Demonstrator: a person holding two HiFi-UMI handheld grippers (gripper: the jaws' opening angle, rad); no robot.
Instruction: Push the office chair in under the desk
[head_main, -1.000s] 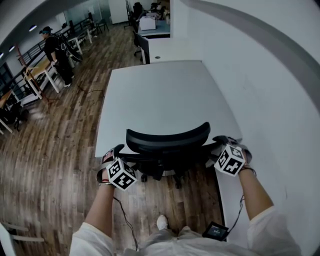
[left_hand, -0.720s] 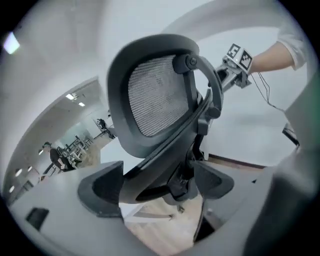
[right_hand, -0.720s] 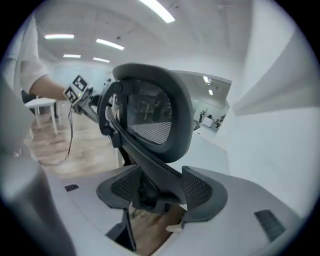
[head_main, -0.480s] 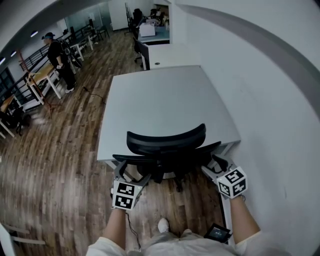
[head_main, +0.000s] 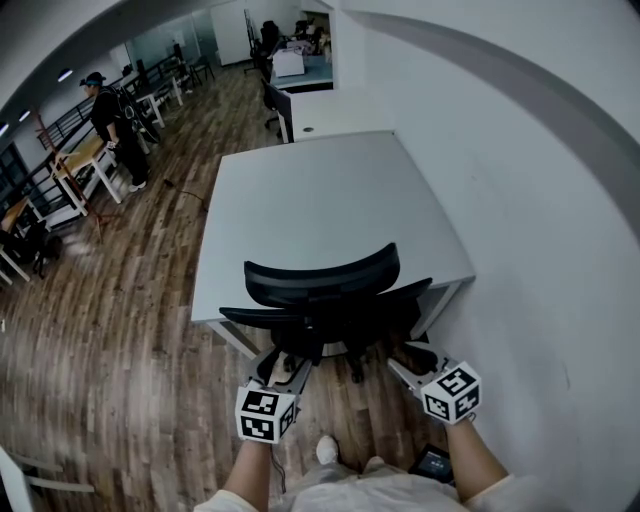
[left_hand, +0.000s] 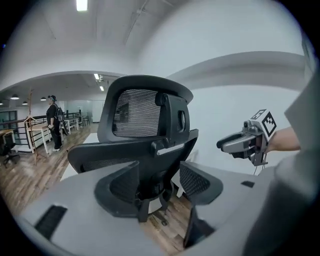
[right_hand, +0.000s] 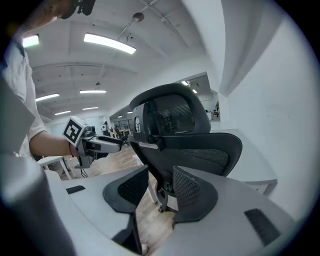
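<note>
The black mesh office chair (head_main: 320, 290) stands at the near edge of the white desk (head_main: 330, 195), its seat under the desktop and its backrest toward me. My left gripper (head_main: 285, 368) hovers behind the chair's left side, clear of it. On the right side, my right gripper (head_main: 405, 358) also hangs clear of the chair. Both sets of jaws are closing with nothing between them. The left gripper view shows the chair (left_hand: 145, 125) beyond the left gripper (left_hand: 159, 182), and the right gripper (left_hand: 237, 144) at the right. The right gripper view shows the chair (right_hand: 175, 130) past the right gripper (right_hand: 160, 189).
A white wall (head_main: 540, 250) runs along the desk's right side. More desks (head_main: 335, 100) stand beyond it. A person (head_main: 110, 110) stands by wooden tables (head_main: 75, 160) far left. My shoe (head_main: 325, 450) and a small device (head_main: 432, 462) show on the wood floor side below.
Both grippers have drawn back from the chair's sides toward me and now sit lower, behind the chair. The chair stays at the desk.
</note>
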